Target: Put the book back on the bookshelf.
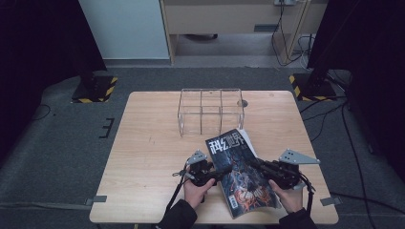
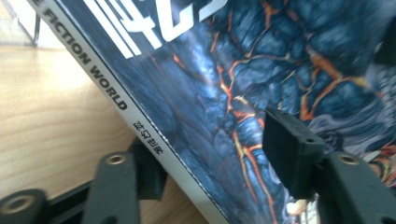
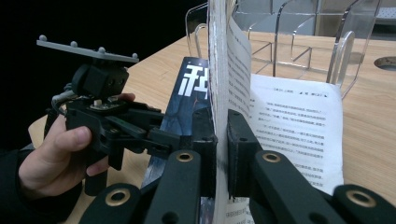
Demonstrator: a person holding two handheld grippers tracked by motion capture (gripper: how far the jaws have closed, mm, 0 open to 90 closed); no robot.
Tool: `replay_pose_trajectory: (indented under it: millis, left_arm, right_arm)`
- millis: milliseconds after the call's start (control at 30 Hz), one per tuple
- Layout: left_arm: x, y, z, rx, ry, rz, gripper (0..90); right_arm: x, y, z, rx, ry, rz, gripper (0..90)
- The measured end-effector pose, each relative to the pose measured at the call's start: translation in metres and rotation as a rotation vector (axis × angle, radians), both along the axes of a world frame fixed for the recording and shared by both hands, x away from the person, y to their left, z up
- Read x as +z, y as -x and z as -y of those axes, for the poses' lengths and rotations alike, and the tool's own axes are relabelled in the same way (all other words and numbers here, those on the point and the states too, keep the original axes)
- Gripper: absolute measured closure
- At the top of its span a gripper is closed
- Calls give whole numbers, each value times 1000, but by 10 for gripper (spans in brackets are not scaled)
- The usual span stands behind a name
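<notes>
A magazine (image 1: pixel 236 167) with a dark blue and orange cover lies near the table's front edge, right of the middle. My right gripper (image 1: pixel 254 163) is shut on its outer edge: in the right gripper view the jaws (image 3: pixel 222 135) pinch the cover and a sheaf of pages (image 3: pixel 219 70) upright. A printed text page (image 3: pixel 294 130) lies flat beneath. My left gripper (image 1: pixel 226 170) is at the spine side. In the left gripper view its jaws (image 2: pixel 217 158) stand apart, one under the spine and one above the tilted cover (image 2: pixel 210 93). The left gripper (image 3: pixel 170 137) and its hand also appear in the right gripper view.
A clear acrylic divider rack (image 1: pixel 210 112) stands at the back middle of the wooden table (image 1: pixel 148 152), just beyond the magazine, and rises behind the pages (image 3: pixel 299 42). A round cable hole (image 1: pixel 242 102) sits beside it. Stand bases and cables lie on the floor.
</notes>
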State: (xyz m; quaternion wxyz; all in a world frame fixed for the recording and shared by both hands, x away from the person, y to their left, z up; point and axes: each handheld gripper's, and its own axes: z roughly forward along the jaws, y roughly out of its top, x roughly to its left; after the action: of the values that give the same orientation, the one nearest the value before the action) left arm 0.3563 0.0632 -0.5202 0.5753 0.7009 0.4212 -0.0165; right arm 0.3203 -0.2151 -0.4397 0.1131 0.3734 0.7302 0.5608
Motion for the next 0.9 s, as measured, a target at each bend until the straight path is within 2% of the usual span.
replay_pose_trajectory:
  millis: [33, 100, 167, 267, 433, 667, 800, 900]
  left_arm:
    - [-1, -1, 2, 5, -13, -5, 510]
    - [-4, 0, 4, 9, 2, -27, 553]
    - [-2, 1, 5, 14, 0, -21, 576]
    - [2, 2, 2, 10, 16, -14, 661]
    - [9, 5, -1, 21, 13, -15, 706]
    - [29, 13, -3, 26, 15, 39, 756]
    - [40, 17, -3, 30, 4, 68, 772]
    - [46, 20, -5, 37, 14, 79, 791]
  right_arm:
    - [-1, -1, -1, 4, 0, 0, 845]
    - [-1, 0, -1, 1, 7, 4, 846]
    - [-1, 0, -1, 0, 11, 4, 845]
    - [-2, -1, 3, -10, 4, 2, 845]
    - [-4, -5, 6, -32, 3, -3, 843]
    - [-13, -14, 19, -97, -21, -28, 838]
    - [-17, -20, 24, -104, -44, -45, 826]
    - [-19, -23, 24, -110, -31, -47, 805]
